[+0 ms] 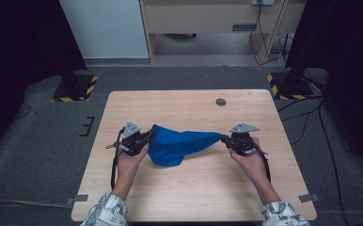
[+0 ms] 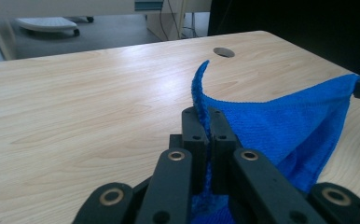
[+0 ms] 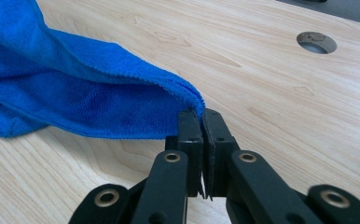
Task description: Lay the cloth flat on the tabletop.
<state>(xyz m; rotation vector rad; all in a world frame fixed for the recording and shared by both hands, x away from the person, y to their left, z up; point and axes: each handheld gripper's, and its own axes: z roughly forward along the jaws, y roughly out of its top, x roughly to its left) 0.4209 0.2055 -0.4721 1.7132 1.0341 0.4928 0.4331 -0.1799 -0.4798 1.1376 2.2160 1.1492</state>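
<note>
A blue cloth (image 1: 177,145) hangs stretched between my two grippers over the middle of the wooden table (image 1: 193,197), its lower fold sagging onto the wood. My left gripper (image 1: 148,135) is shut on the cloth's left corner; in the left gripper view the jaws (image 2: 205,116) pinch the blue cloth (image 2: 280,126) with an edge sticking up above them. My right gripper (image 1: 224,138) is shut on the right corner; in the right gripper view the cloth (image 3: 75,88) runs off to the left from the closed gripper (image 3: 201,116).
A round cable hole (image 1: 221,101) sits near the table's far edge, also the hole (image 3: 316,42) in the right gripper view. Two stand bases with yellow-black tape (image 1: 75,87) (image 1: 288,85) rest on the grey floor beyond the table. Bare wood surrounds the cloth.
</note>
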